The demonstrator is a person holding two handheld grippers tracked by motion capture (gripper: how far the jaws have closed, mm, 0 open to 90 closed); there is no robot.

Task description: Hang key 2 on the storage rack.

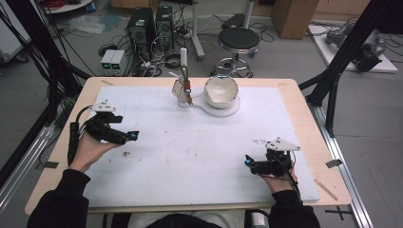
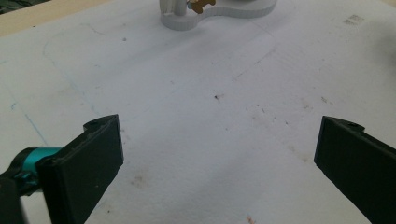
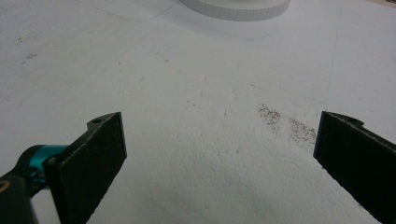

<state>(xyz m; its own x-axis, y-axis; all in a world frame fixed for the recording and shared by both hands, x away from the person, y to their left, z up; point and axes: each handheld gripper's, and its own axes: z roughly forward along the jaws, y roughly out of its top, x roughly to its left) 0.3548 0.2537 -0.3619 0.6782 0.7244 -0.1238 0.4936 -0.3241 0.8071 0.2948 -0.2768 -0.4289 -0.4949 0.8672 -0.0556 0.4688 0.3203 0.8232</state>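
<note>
This is a lab or robotics workspace. Beyond the table (image 1: pixel 304 123), at the top of the high view, computer towers (image 1: pixel 151 27) stand among tangled cables (image 1: pixel 164 59) on a grey floor, beside a round stool (image 1: pixel 238 39) and black frame struts (image 1: pixel 349 45).

A white bowl (image 1: pixel 221 90) sits upright on a round white base (image 1: pixel 227 109) at the far middle of the bench (image 1: pixel 294 102). Just to its left, a small stand (image 1: pixel 183 97) holds an upright spoon-like tool (image 1: pixel 184 80).
</note>
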